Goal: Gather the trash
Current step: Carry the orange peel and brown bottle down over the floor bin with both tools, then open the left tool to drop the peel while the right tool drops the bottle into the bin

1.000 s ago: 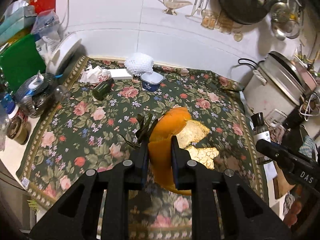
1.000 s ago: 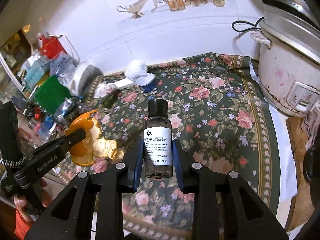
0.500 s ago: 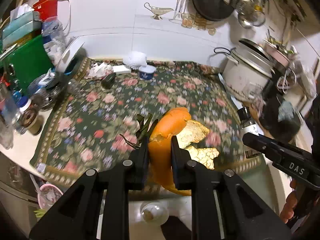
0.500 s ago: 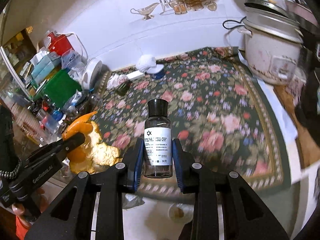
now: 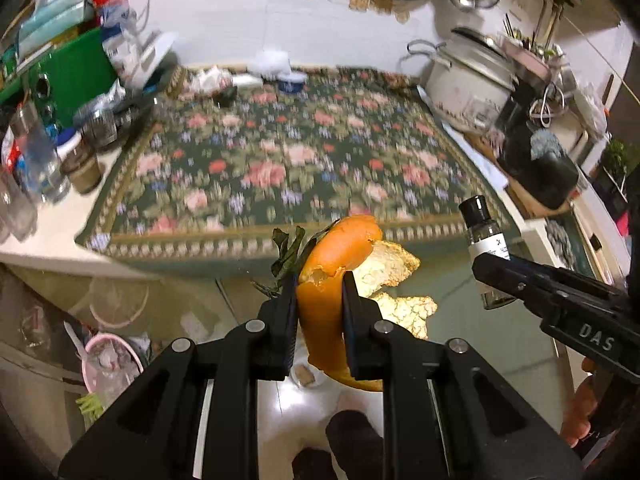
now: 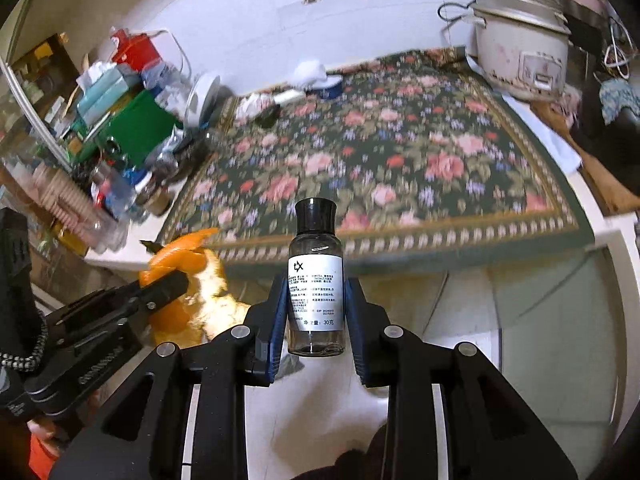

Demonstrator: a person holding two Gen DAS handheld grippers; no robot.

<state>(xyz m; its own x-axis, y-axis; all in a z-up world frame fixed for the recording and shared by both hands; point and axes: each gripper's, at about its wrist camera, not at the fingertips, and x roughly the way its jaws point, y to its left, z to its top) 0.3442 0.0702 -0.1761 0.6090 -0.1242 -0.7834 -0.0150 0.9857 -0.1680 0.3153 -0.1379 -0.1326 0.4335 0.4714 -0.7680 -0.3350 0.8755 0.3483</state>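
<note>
The left gripper (image 5: 319, 292) clamps an orange peel (image 5: 336, 264); the right gripper (image 6: 316, 300) clamps a small upright bottle (image 6: 316, 292). Both are held over the floor, past the floral tablecloth's (image 6: 400, 152) edge.

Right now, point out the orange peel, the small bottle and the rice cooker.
orange peel (image 5: 320, 304), left wrist view, outer skin.
small bottle (image 6: 316, 292), right wrist view, white label.
rice cooker (image 6: 520, 52), right wrist view, front wall.

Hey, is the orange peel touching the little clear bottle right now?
Apart. The left wrist view shows the orange peel in the left hand-held gripper, with open floor between it and the bottle.
</note>
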